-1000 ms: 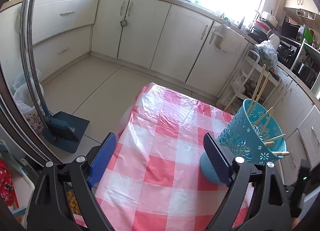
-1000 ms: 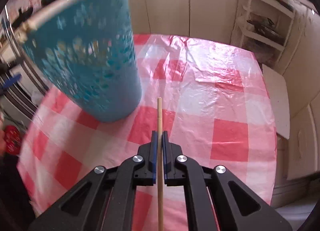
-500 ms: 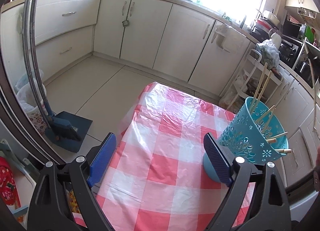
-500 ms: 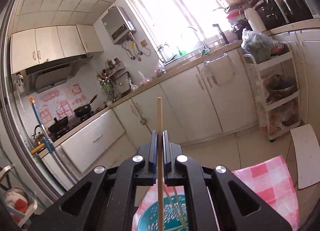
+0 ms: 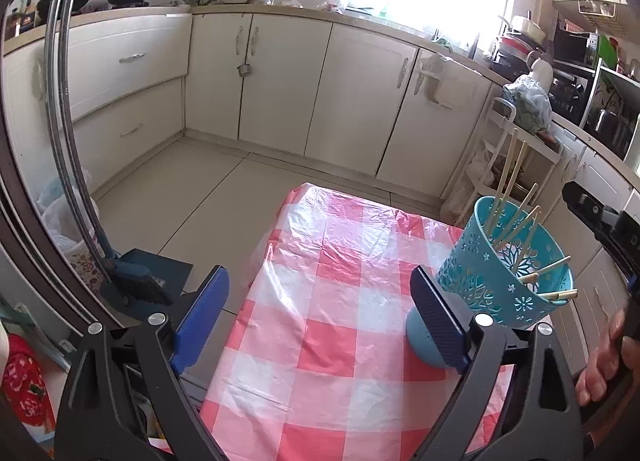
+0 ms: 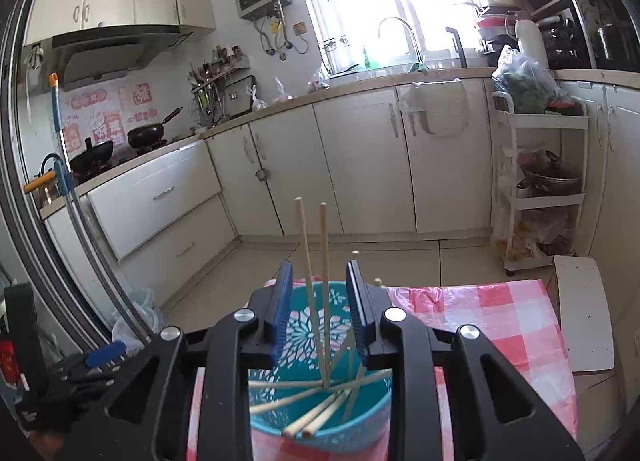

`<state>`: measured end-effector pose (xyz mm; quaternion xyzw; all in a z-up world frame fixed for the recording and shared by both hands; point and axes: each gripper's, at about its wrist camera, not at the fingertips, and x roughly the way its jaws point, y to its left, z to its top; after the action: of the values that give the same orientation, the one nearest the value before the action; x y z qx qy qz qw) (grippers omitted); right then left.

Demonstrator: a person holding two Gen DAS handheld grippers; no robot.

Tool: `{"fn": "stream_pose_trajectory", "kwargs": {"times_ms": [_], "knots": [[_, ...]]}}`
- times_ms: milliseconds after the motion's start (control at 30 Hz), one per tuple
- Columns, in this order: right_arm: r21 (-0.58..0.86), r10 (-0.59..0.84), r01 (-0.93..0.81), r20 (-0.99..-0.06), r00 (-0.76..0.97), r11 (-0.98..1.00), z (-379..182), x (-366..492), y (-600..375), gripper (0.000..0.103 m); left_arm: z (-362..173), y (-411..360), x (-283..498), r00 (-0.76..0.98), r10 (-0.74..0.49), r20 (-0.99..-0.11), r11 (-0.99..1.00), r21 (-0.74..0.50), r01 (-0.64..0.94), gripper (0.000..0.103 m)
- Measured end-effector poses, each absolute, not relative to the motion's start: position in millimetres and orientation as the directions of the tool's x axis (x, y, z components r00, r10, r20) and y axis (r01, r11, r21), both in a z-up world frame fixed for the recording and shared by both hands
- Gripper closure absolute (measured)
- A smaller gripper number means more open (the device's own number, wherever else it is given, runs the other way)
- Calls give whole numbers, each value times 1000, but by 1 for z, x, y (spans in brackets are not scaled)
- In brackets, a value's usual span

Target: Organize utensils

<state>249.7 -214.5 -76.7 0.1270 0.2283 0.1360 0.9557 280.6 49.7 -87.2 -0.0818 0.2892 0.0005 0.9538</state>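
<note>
A teal perforated holder (image 5: 506, 277) stands on the checked tablecloth (image 5: 320, 321), holding several wooden chopsticks (image 6: 316, 285) — some upright, some slanted. The right gripper (image 6: 320, 313) hovers above it, jaws apart, empty. The left gripper (image 5: 316, 321) — jaws wide, empty — sits beside the holder.

Left gripper (image 5: 320, 321): jaws spread wide, nothing between them. Right gripper (image 6: 320, 309): jaws parted, gripping nothing. Right hand (image 5: 608, 357): wrapped round its gripper's handle.
</note>
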Motion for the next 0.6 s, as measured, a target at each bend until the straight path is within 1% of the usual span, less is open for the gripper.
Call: {"fn": "stream_pose_trajectory", "kwargs": {"times_ms": [67,100,133,167,267,367,500,600], "knots": [[292,322,-213,-403,857,932,-76,232,-215,67,-86,46,279,837,-40,-545,990,-137,-41,14],[287,319,-212,-405,857,934,-76,224,-214,64,-85,44,278,839,-39,-543,991,-130,-38,14],[285,315,-208,-408,857,936,-78,218,-215,59,-84,43,277,840,-38,-541,992,-122,-34,13],[285,310,-202,-412,857,937,-79,210,-216,56,-84,41,277,841,-37,-540,993,-115,-30,13],[282,302,-190,-437,847,940,-87,191,-217,53,-83,37,275,840,-40,-541,994,-108,-21,12],[287,292,-165,-483,826,944,-101,175,-215,49,-83,36,275,838,-43,-543,994,-104,-17,11],[297,285,-135,-554,782,945,-123,164,-213,48,-83,33,274,838,-45,-544,995,-97,-10,9],[312,283,-110,-589,757,944,-133,159,-215,47,-83,29,271,839,-39,-542,997,-80,-5,8]]}}
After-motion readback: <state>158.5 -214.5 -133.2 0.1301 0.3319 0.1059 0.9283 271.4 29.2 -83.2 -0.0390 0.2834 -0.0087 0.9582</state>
